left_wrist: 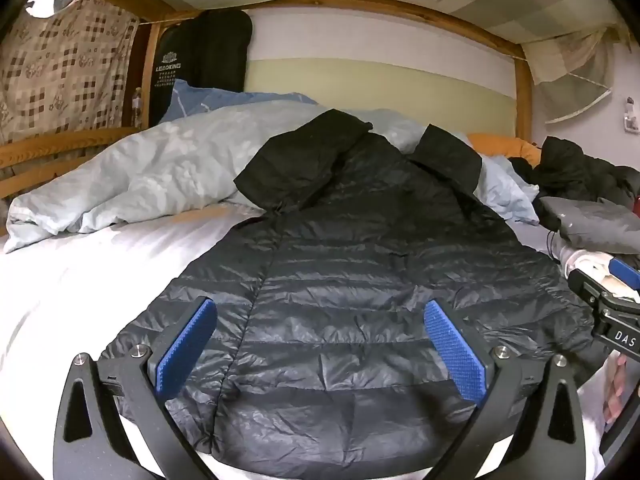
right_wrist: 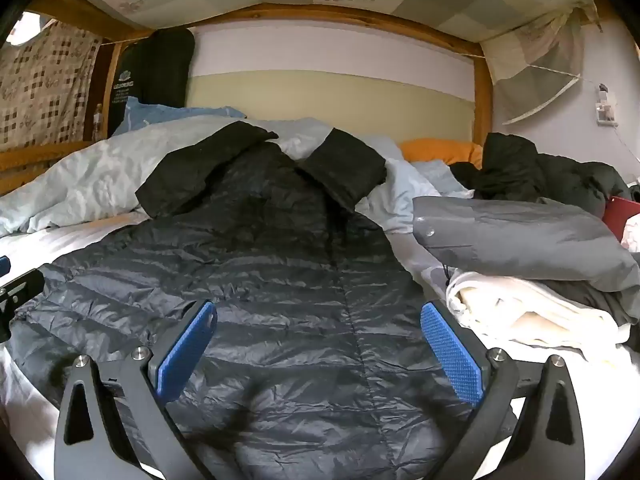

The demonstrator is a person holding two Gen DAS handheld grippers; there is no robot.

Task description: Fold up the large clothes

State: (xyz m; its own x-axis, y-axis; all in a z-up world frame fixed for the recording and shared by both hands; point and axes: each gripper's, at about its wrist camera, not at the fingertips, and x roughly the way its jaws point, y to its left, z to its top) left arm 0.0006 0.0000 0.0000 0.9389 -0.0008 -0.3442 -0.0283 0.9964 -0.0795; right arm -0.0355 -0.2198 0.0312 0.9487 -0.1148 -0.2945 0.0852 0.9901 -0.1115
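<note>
A dark quilted down jacket [left_wrist: 344,280] lies flat on the white bed sheet [left_wrist: 80,280], its hem toward me and both sleeves folded in over the back. It also fills the middle of the right wrist view [right_wrist: 280,280]. My left gripper [left_wrist: 320,344] is open and empty, hovering over the jacket's near hem. My right gripper [right_wrist: 318,344] is open and empty over the same hem, further right. The right gripper's body shows at the right edge of the left wrist view [left_wrist: 612,312].
A rumpled light blue duvet [left_wrist: 160,160] lies behind the jacket. A folded grey garment [right_wrist: 520,236] sits on folded white cloth [right_wrist: 528,312] at the right, with dark clothes [right_wrist: 540,172] and an orange pillow [right_wrist: 440,150] behind. A wooden bed frame [left_wrist: 524,92] surrounds the bed.
</note>
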